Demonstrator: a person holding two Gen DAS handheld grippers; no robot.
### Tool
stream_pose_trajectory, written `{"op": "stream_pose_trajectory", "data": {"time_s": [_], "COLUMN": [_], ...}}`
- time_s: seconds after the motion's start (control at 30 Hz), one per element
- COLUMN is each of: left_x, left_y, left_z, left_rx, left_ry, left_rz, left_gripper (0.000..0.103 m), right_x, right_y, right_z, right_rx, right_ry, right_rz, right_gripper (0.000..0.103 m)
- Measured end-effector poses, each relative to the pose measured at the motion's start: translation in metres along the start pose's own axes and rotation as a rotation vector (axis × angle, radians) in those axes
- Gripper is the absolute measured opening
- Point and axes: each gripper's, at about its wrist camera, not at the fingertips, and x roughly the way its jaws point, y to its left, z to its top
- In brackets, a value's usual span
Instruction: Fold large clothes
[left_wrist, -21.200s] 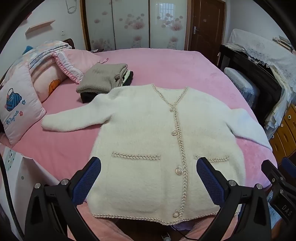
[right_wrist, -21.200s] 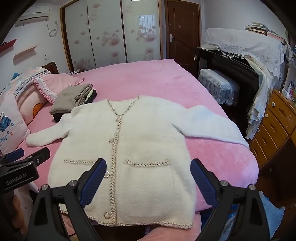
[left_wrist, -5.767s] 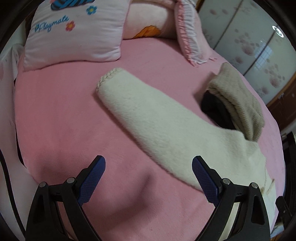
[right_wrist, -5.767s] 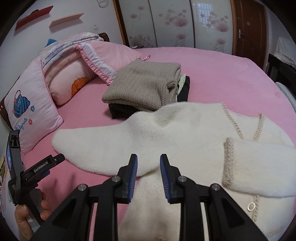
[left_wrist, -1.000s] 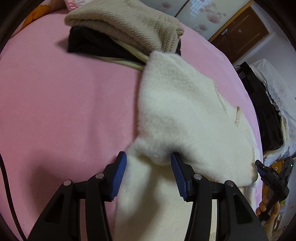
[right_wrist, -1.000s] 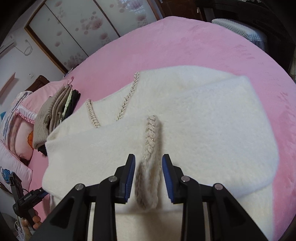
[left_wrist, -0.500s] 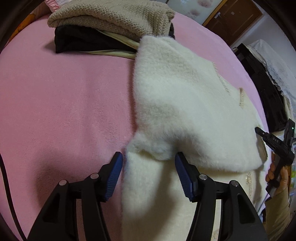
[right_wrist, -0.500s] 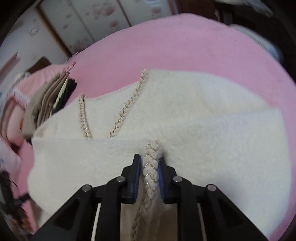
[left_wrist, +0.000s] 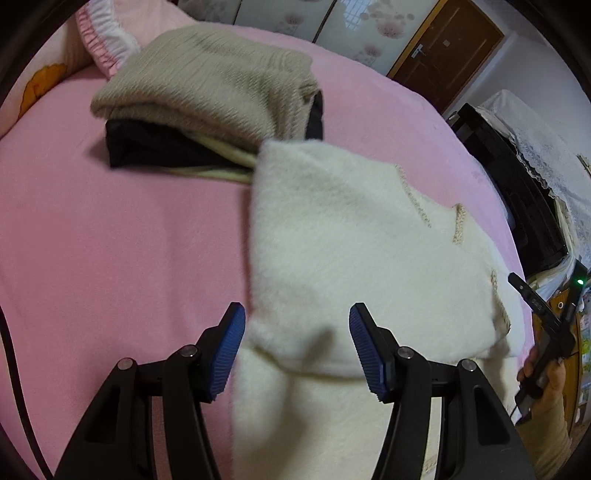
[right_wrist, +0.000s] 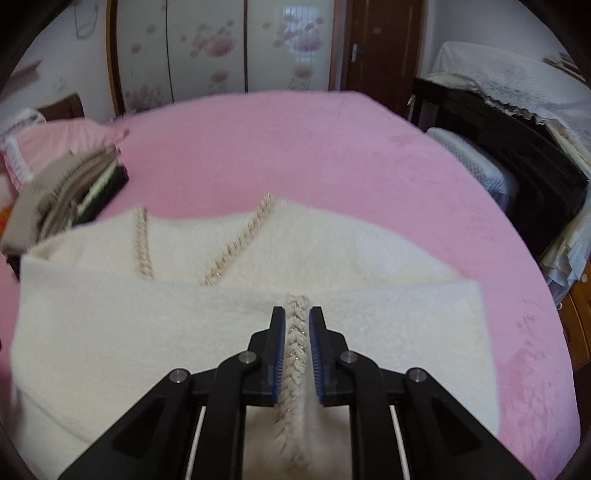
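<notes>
- We're mid-fold on the fluffy cream-white cardigan with braided trim (right_wrist: 184, 332), which lies spread on the round pink plush bed (right_wrist: 295, 155), just beside the stack of folded knitwear with a beige sweater on top (left_wrist: 207, 96) — looks like its shoulder corner touches that stack.
- Both sleeves look folded in across the chest already, so we'd call the sleeve step pretty much done.
- Our right gripper (right_wrist: 297, 354) has just been closing, and its blue pads are now clamped on the braided sleeve cuff (right_wrist: 295, 347), with the trim squeezed between them.
- Our left gripper (left_wrist: 297, 347) stands apart, nothing pinched; the folded sleeve's rounded edge sits between its jaws but the pads aren't pressing it.
- Next move, we reckon: lay that cuff flat and let go, then both grippers need to grab the hem and bring the bottom half up over the chest.
- Fabric's thick and floppy, so we'd grip both layers and go slow, or the sleeves slide out.
</notes>
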Motion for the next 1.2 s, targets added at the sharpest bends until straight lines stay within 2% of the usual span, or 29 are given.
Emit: {"op": "stream_pose_trajectory", "data": {"time_s": [0.07, 0.1, 0.13, 0.2, 0.3, 0.4, 0.47, 0.6, 0.67, 0.77, 0.8, 0.87, 0.93, 1.03, 1.2], "left_x": [0.001, 0.003, 0.006, 0.021, 0.040, 0.055, 0.063, 0.067, 0.067, 0.065, 0.064, 0.058, 0.049, 0.031, 0.000], "left_y": [-0.017, -0.025, -0.034, -0.060, -0.087, -0.090, -0.085, -0.068, -0.058, -0.058, -0.062, -0.070, -0.077, -0.087, -0.105], "left_z": [0.002, 0.002, 0.002, -0.003, -0.012, -0.023, -0.029, -0.026, -0.022, -0.021, -0.022, -0.026, -0.030, -0.030, -0.030], "left_rx": [0.025, 0.038, 0.053, 0.084, 0.123, 0.159, 0.181, 0.133, 0.090, 0.066, 0.074, 0.100, 0.117, 0.143, 0.158], "left_ry": [-0.021, -0.024, -0.021, -0.011, 0.005, 0.030, 0.043, 0.055, 0.064, 0.059, 0.054, 0.040, 0.019, -0.037, -0.057], "left_rz": [0.000, -0.001, -0.010, -0.028, -0.009, 0.060, 0.100, 0.047, 0.013, 0.017, 0.034, 0.068, 0.091, 0.123, 0.122], "left_gripper": [0.053, 0.042, 0.037, 0.037, 0.036, 0.035, 0.028, 0.015, 0.013, 0.013, 0.014, 0.027, 0.059, 0.073, 0.091], "right_x": [-0.021, -0.030, -0.034, -0.038, -0.030, -0.008, -0.001, 0.002, 0.005, -0.002, -0.005, -0.009, -0.014, -0.020, -0.039], "right_y": [0.006, 0.010, 0.015, 0.031, 0.056, 0.073, 0.067, 0.024, -0.002, -0.017, -0.017, -0.015, -0.012, -0.008, -0.007], "right_z": [-0.002, -0.005, -0.008, -0.017, -0.034, -0.054, -0.063, -0.065, -0.066, -0.065, -0.064, -0.064, -0.066, -0.067, -0.068], "right_rx": [0.029, 0.049, 0.062, 0.075, 0.053, -0.015, -0.030, -0.006, 0.052, 0.080, 0.077, 0.075, 0.084, 0.106, 0.122], "right_ry": [-0.031, -0.039, -0.037, -0.005, 0.064, 0.131, 0.136, 0.106, 0.126, 0.136, 0.134, 0.135, 0.135, 0.143, 0.137], "right_rz": [0.044, 0.100, 0.142, 0.244, 0.322, 0.271, 0.230, 0.050, 0.114, 0.160, 0.152, 0.138, 0.135, 0.158, 0.173], "right_gripper": [0.015, 0.015, 0.015, 0.015, 0.015, 0.014, 0.010, 0.009, 0.001, 0.000, 0.000, 0.004, 0.004, 0.004, 0.005]}}
